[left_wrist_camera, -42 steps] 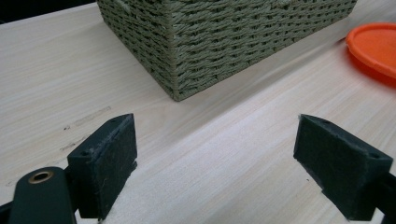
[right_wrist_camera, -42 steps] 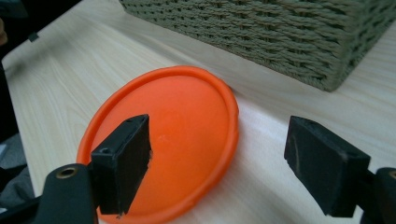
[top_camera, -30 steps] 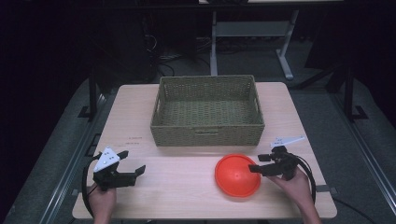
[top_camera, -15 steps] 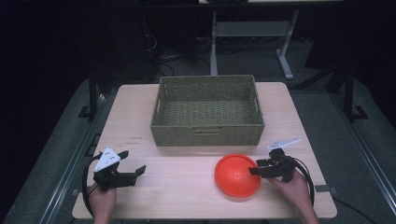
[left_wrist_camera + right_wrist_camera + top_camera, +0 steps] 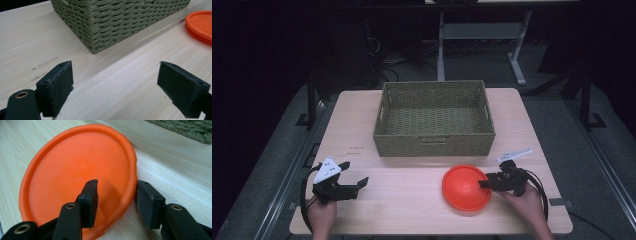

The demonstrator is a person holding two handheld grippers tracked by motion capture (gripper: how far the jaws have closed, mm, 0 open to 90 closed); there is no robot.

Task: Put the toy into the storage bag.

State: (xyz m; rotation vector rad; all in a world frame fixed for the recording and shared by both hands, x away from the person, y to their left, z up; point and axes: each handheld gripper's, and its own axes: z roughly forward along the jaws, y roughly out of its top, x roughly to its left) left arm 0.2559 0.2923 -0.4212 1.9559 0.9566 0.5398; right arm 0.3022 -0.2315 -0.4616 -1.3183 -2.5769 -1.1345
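Orange plate (image 5: 75, 170) rim between closing right claw (image 5: 116, 197) pads, gap visible; left claw (image 5: 115, 87) wide open.

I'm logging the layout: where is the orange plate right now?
In the high view the orange plate lies on the table's near right part, just in front of the wicker basket, its right rim between the right hand-held gripper's jaws.

You have one orange plate (image 5: 465, 188) and one woven basket (image 5: 435, 120) on one tabletop (image 5: 412, 195). You hold two grippers, the left gripper (image 5: 354, 182) and the right gripper (image 5: 484, 183), each with two black jaws.
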